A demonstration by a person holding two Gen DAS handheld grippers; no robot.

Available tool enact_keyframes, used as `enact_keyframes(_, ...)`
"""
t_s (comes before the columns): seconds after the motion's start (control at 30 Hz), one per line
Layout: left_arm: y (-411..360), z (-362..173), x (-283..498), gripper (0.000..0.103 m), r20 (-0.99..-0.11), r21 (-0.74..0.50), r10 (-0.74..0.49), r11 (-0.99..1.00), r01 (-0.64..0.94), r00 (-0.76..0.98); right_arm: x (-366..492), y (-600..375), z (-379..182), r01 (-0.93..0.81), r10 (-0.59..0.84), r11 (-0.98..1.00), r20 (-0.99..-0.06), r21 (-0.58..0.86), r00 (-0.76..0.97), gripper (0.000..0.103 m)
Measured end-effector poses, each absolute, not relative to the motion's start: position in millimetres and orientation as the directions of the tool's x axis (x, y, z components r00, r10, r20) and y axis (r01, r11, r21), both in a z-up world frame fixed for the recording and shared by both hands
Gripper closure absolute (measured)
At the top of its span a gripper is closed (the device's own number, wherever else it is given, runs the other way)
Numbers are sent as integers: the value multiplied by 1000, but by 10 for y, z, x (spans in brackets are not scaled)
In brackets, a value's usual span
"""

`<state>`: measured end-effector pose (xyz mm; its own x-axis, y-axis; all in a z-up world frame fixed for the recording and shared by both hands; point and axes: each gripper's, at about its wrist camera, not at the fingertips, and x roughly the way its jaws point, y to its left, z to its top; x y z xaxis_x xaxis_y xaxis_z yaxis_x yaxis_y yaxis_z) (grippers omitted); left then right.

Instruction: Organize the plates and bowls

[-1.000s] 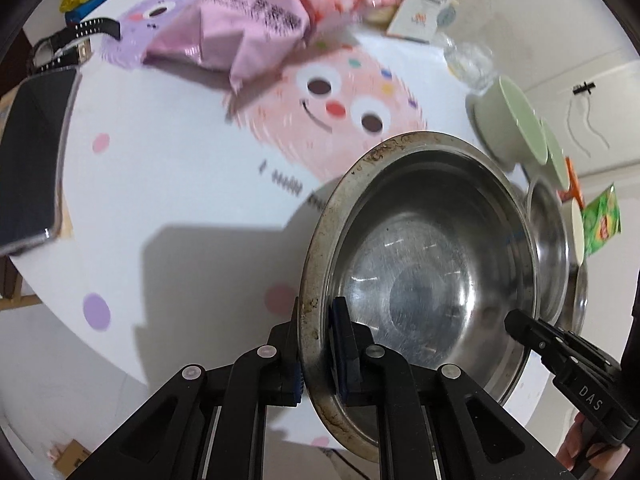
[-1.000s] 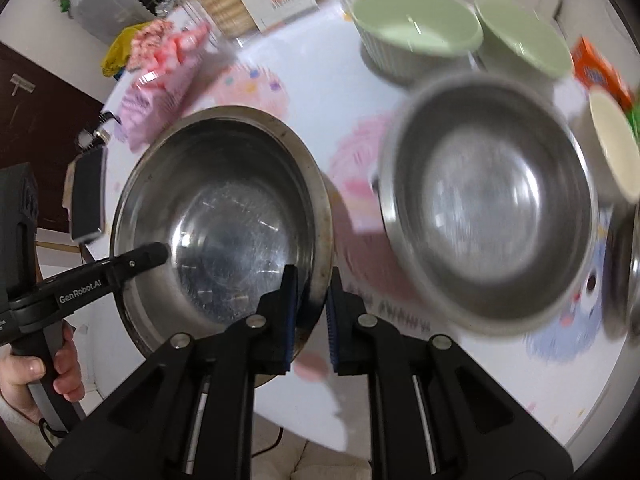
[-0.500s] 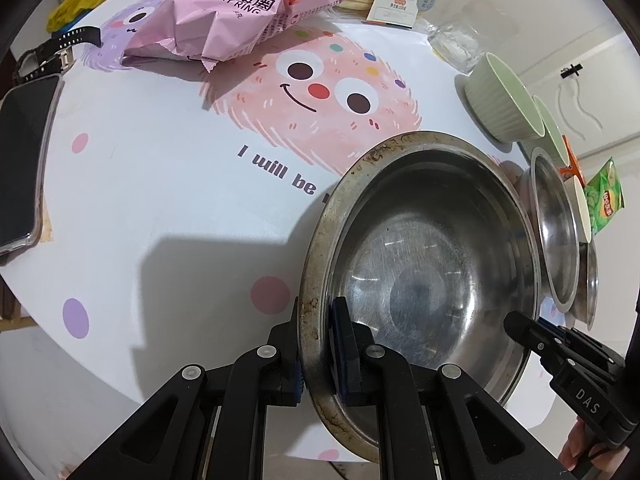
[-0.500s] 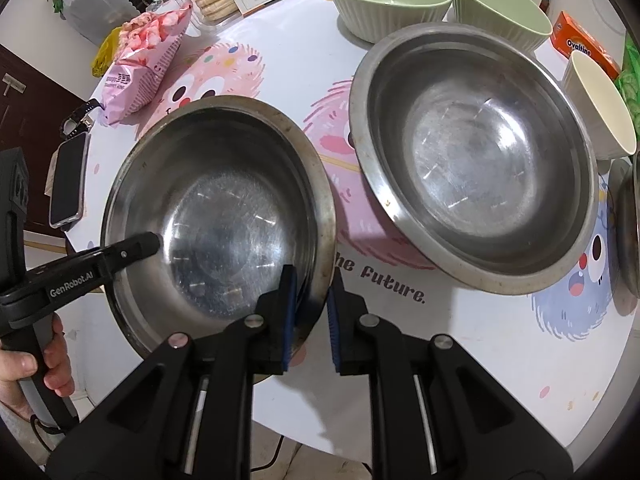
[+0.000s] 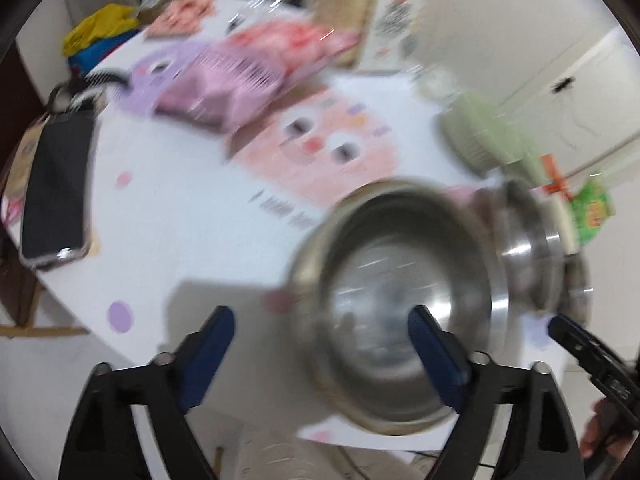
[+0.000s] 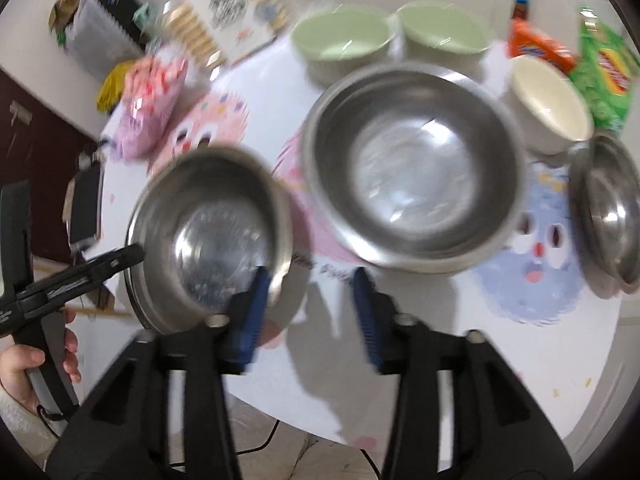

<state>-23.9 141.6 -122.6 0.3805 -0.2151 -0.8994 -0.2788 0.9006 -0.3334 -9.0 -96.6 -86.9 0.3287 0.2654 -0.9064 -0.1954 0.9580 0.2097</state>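
Left wrist view was pretty blurry, but the left hand-held gripper had its jaws spread wide, having just been opening, with nothing pinched. The steel bowl sat on the bench near its front edge, its rim between the two blue pads without touching either one. A bigger steel bowl was just beside it on the right, and a green bowl farther back.

Right wrist view: the right hand-held gripper was about half apart, jaws just been opening, gripping nothing. Steel bowl rested just beside its left pad. The bigger steel bowl was right next to it, two green bowls behind, a cream bowl to the right.
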Motion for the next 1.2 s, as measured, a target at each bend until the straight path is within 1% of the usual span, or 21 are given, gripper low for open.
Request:
enact_keyframes(0.03, 1342, -1138, -203, 5, -887, -353, -238, 902, -248, 396, -93, -1082, -763, -173, 265, 961, -892, 215, 365, 44)
enact_keyframes(0.07, 1243, -1049, -141, 2, -875, -368, -261, 906, -210, 407, -88, -1149, -704, -159, 264, 963, -886, 218, 382, 37)
enact_keyframes(0.1, 1114, -958, -64, 0, -866, -373, -276, 912, -170, 417, -78, -1246, -632, -134, 259, 965, -878, 224, 403, 33)
enact_keyframes(0.13, 1010, -891, 3, 0, -861, -369, -282, 919, -138, 423, -55, -1338, -572, -107, 254, 967, -871, 231, 420, 25)
enact_keyframes(0.17, 883, -810, 106, 0, -858, -353, -280, 930, -100, 430, -31, -1437, -523, -78, 252, 967, -865, 242, 433, 20)
enact_keyframes(0.3, 492, -740, 483, 0, -870, -288, -261, 958, 0, 419, 105, -1721, -518, 4, 236, 965, -871, 263, 431, 13)
enact_keyframes(0.37, 335, -781, 700, 0, -888, -270, -259, 962, 26, 381, 187, -1857, -591, 50, 253, 953, -876, 298, 412, 0)
enact_keyframes(0.47, 147, -888, 953, 0, -917, -230, -236, 972, 57, 322, 306, -2028, -723, 123, 279, 929, -876, 350, 393, 0)
enact_keyframes(0.6, -22, -1100, 1184, 0, -952, -161, -178, 983, 87, 251, 388, -2209, -919, 229, 265, 900, -882, 372, 389, 0)
enact_keyframes(0.67, -62, -1197, 1282, 0, -961, -167, -179, 983, 75, 212, 449, -2257, -1034, 267, 260, 890, -893, 369, 366, 0)
enact_keyframes(0.8, -116, -1345, 1410, 0, -968, -181, -188, 982, 56, 165, 551, -2310, -1264, 297, 314, 865, -899, 404, 306, 0)
enact_keyframes(0.9, -160, -1406, 1486, 1, -972, -174, -182, 982, 70, 147, 603, -2315, -1346, 306, 277, 882, -921, 357, 274, 0)
enact_keyframes(0.93, -166, -1429, 1505, 3, -973, -177, -185, 982, 70, 141, 614, -2314, -1366, 310, 272, 885, -926, 347, 262, 0)
enact_keyframes(0.97, -166, -1450, 1521, 5, -972, -186, -193, 980, 66, 136, 622, -2318, -1385, 322, 270, 882, -929, 345, 255, 4)
enact_keyframes(1.0, -164, -1464, 1529, 14, -971, -193, -200, 979, 63, 134, 630, -2331, -1408, 332, 281, 874, -926, 356, 253, 8)
enact_keyframes(1.03, -175, -1469, 1531, 27, -970, -196, -203, 979, 60, 132, 642, -2348, -1441, 340, 290, 868, -925, 362, 246, 18)
enact_keyframes(1.07, -174, -1492, 1538, 33, -973, -188, -193, 981, 56, 126, 653, -2350, -1472, 349, 292, 865, -927, 360, 234, 24)
enact_keyframes(1.1, -176, -1510, 1543, 40, -976, -177, -182, 983, 55, 120, 671, -2343, -1503, 352, 294, 865, -930, 357, 221, 34)
enact_keyframes(1.13, -192, -1528, 1548, 47, -978, -169, -175, 984, 58, 115, 679, -2361, -1539, 351, 294, 867, -933, 352, 210, 42)
enact_keyframes(1.17, -211, -1548, 1552, 50, -979, -166, -173, 984, 69, 108, 686, -2344, -1564, 347, 291, 872, -935, 346, 201, 48)
enact_keyframes(1.2, -229, -1560, 1552, 58, -980, -160, -168, 984, 78, 105, 702, -2342, -1570, 346, 290, 873, -937, 343, 197, 52)
